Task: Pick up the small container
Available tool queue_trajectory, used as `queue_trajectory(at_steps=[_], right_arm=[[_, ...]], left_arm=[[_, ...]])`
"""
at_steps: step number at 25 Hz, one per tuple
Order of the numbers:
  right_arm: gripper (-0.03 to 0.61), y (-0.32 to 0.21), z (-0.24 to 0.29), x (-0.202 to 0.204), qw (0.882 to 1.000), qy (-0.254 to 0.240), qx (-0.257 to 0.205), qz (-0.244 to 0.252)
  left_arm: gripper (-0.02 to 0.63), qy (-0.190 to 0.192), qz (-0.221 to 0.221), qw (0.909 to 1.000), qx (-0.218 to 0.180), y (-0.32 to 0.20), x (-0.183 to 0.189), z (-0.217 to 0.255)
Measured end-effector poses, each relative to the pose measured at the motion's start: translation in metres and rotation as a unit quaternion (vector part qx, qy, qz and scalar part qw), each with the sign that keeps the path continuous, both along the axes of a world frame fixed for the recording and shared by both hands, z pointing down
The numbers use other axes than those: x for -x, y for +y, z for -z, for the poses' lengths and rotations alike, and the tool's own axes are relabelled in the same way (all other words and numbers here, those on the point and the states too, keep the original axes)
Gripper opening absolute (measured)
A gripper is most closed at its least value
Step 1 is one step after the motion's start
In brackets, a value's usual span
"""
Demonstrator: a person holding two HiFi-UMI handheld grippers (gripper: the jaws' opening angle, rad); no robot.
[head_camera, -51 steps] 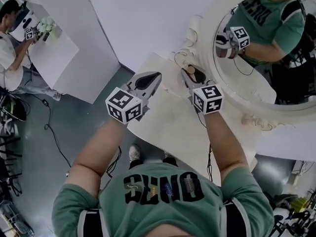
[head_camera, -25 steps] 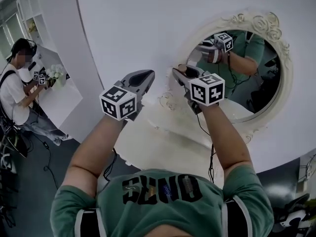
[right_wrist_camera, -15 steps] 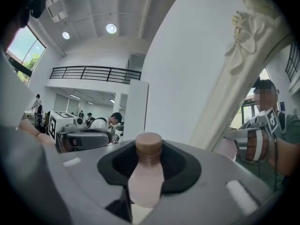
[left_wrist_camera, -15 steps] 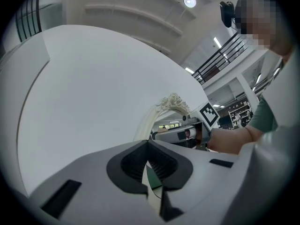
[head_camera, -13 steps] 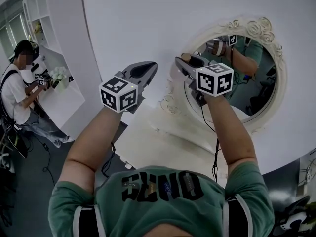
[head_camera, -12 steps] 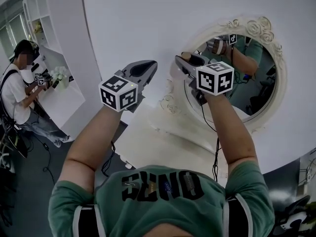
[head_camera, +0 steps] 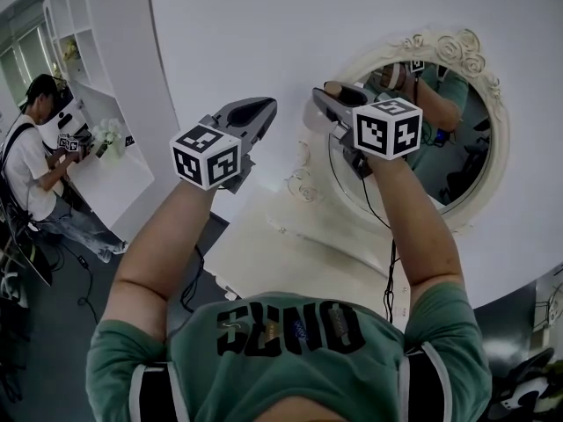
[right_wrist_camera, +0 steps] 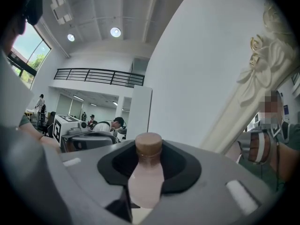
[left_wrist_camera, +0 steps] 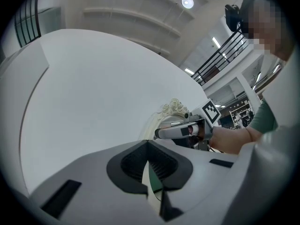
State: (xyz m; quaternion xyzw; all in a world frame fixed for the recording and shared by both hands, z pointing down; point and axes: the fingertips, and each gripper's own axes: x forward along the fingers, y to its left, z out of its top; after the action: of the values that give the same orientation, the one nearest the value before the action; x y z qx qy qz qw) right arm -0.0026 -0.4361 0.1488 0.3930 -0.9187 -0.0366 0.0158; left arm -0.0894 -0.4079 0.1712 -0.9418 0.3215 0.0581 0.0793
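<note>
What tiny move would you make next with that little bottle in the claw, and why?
Probably just hold steady without loosening: the right claw is clamped on the small container, a pale brown-capped bottle, already lifted well above the cream table. The left claw is shut and empty.

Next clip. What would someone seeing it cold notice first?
The right gripper, raised before the ornate oval mirror, grips a small pale bottle with a brown cap between its fingers. The left gripper is up beside it, shut and empty. Far left, another person is at a white desk.
</note>
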Motion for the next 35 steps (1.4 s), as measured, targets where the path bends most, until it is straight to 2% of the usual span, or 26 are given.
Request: queue_trajectory(at_steps=[15,35], right_arm=[[0.137,0.0000,-0.0023,-0.0004,1.000,-0.007,0.008,0.004],[0.137,-0.0008,-0.0035,0.0011,1.000,-0.001,0.007,0.004]], left_arm=[[0.003,-0.005,0.005,0.9999,0.012,-0.0024,0.0041,-0.0036],[0.003,-0.010,0.013,0.9999,0.005,-0.0005,0.0059,-0.0008]])
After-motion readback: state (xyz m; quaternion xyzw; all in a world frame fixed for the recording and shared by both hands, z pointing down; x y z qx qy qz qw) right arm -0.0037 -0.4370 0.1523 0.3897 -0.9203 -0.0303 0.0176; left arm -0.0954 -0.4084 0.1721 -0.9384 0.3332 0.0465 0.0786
